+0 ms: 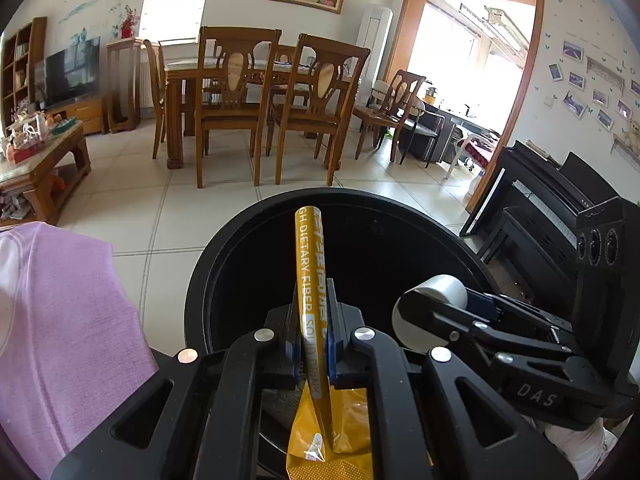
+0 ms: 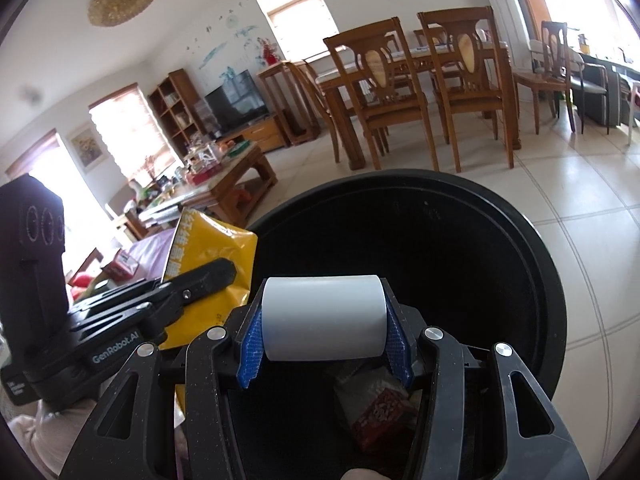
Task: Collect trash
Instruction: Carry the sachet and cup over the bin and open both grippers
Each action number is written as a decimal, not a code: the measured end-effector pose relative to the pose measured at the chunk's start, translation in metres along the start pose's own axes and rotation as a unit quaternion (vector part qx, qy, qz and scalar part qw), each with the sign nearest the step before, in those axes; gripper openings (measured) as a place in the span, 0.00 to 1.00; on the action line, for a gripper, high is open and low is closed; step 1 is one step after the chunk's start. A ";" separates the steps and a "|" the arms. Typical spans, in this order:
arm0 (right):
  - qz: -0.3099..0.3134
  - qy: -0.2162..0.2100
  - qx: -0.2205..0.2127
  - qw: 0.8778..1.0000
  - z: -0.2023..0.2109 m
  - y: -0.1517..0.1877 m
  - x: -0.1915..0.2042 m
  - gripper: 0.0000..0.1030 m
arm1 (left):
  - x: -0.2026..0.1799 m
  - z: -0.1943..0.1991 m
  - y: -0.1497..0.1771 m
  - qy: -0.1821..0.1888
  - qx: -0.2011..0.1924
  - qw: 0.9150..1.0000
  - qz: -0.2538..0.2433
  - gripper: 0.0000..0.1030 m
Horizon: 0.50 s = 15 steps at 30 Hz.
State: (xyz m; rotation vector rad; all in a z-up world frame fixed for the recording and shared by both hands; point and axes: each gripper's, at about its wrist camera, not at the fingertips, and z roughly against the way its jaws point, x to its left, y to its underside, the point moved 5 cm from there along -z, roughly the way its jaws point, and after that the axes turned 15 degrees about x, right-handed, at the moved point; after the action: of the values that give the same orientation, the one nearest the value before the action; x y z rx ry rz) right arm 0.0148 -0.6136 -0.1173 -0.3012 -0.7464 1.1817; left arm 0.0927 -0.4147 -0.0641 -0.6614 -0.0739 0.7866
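"GH DIETARY FIBER" and "SOLID DRINK" are printed on the yellow packet (image 1: 311, 280); "DAS" is marked on the right gripper (image 1: 430, 312); "GenRobot.AI" is marked on the left gripper (image 2: 224, 276).

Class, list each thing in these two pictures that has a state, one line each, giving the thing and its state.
Left tongs: shut on the yellow packet, above the bin.
Right tongs: shut on the grey roll, above the bin.
Yellow packet: pinched, upright, torn open.
Grey roll: held sideways by its two ends.
Black bin: open, some wrappers already inside.
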 end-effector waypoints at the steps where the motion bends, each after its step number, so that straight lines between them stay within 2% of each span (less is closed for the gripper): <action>1: 0.000 0.000 0.001 1.000 -0.001 0.001 0.000 0.49 | 0.000 0.000 0.001 0.000 0.000 1.000 0.000 0.09; 15: -0.007 0.001 0.015 1.000 -0.010 -0.005 0.000 0.49 | -0.001 -0.003 -0.001 0.002 0.005 1.000 -0.006 0.11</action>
State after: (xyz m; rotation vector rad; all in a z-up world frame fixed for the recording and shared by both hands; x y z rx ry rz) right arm 0.0253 -0.6137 -0.1217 -0.2720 -0.7273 1.1775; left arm 0.0934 -0.4174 -0.0658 -0.6530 -0.0698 0.7731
